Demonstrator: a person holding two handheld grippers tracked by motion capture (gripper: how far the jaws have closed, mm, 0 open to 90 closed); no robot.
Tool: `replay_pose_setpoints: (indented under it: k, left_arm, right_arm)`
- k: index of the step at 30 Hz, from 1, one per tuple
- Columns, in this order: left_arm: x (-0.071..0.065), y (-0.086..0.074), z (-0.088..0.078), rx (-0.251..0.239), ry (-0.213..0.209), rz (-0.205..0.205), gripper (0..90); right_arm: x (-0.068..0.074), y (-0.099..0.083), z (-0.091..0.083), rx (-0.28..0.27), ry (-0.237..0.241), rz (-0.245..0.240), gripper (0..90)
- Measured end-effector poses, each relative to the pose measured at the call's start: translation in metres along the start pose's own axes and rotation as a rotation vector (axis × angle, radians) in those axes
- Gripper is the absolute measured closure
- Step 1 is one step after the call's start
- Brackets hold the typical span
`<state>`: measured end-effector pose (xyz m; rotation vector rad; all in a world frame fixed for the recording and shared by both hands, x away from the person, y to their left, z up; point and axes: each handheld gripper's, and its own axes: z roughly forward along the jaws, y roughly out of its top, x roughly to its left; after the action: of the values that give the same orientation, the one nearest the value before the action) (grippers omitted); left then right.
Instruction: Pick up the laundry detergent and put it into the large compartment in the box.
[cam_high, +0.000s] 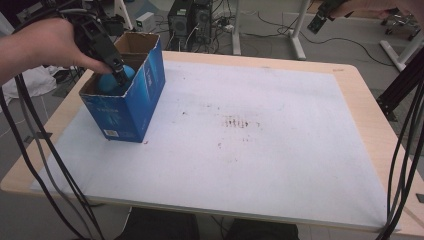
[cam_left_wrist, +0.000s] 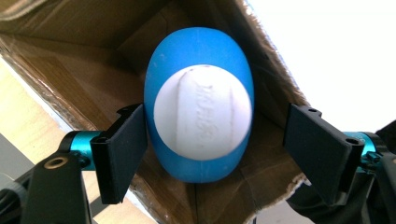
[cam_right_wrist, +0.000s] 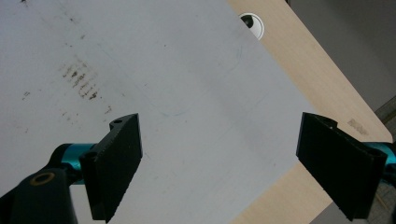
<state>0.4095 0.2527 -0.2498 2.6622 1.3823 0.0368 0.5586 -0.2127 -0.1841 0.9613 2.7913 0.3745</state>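
From the high view we see a wooden table (cam_high: 367, 125) covered by a white mat (cam_high: 225, 150), with a blue cardboard box (cam_high: 127, 107) at the upper left. Our left gripper (cam_high: 119, 75) reaches into the box, just above a blue ball (cam_high: 107, 82).

In the left gripper view, the ball (cam_left_wrist: 198, 112), blue with a white round patch, sits mid-frame inside the box (cam_left_wrist: 70, 60); our jaws stand spread, the left one beside the ball, the right one clear.

In the right gripper view, our right gripper (cam_right_wrist: 217, 168) hangs wide open over the mat (cam_right_wrist: 187, 93), holding nothing.
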Motion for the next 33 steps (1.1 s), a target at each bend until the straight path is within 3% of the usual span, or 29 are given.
replay_pose_setpoints:
  k: [18,25,33]
  left_arm:
    - [-0.013,0.003,-0.032,-0.031,0.016,0.061,22.0]
    - [-0.029,0.012,-0.048,-0.051,0.022,0.119,22.1]
    - [-0.053,0.028,-0.052,-0.053,0.015,0.192,22.0]
  right_arm:
    - [0.002,-0.001,-0.002,-0.006,0.003,-0.008,13.6]
    - [0.002,-0.003,-0.005,-0.011,0.0,-0.006,13.6]
    - [0.001,-0.009,-0.01,-0.012,-0.005,0.009,13.6]
